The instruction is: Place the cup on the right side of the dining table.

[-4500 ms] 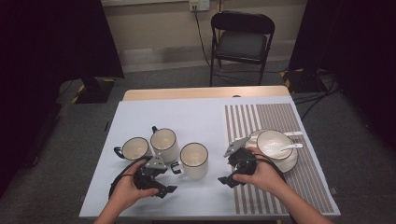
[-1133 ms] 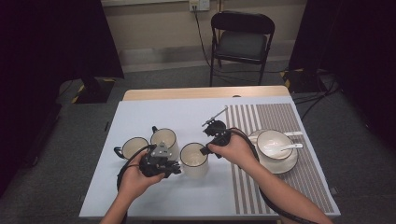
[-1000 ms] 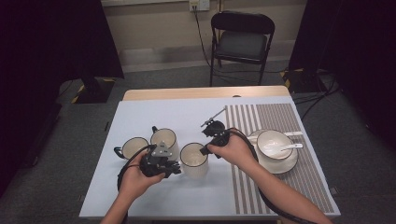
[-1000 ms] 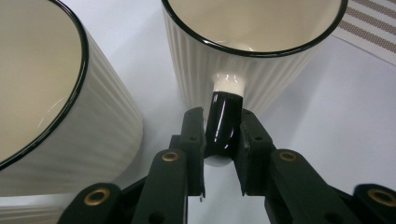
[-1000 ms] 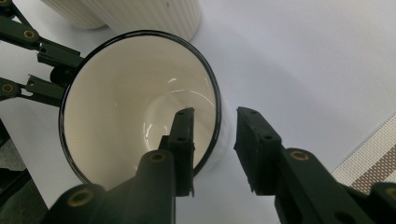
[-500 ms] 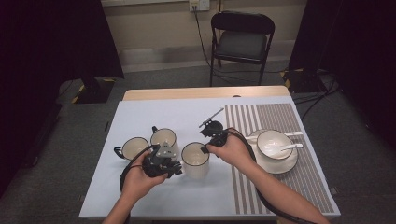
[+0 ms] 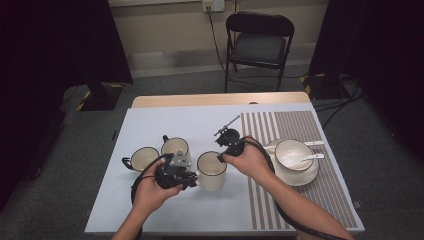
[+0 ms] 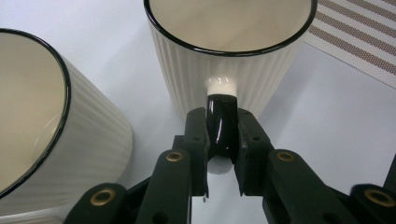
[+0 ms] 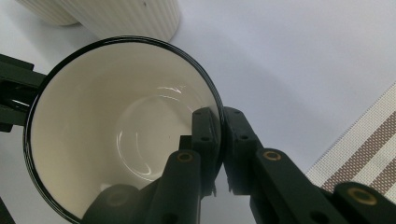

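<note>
Cream ribbed mug (image 7: pixel 212 171) stands at frame centre in the high view. Left gripper (image 8: pixel 223 140) clamps its black handle (image 8: pixel 221 127); right gripper (image 9: pixel 218 135) pinches its rim (image 9: pixel 215 105), one jaw inside.

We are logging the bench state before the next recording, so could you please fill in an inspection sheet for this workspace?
Surface: table with a pale cover; striped mat on its right side.
Job's things: three ribbed cream mugs; front mug held from both sides; middle mug; left mug.
Clutter: bowl with spoon on saucer, on the mat.
Grippers: left gripper shut on the front mug's black handle; right gripper shut on its rim.
Cables: one trails from each gripper; more lie on the floor.
Surroundings: folding chair, dark curtains.
</note>
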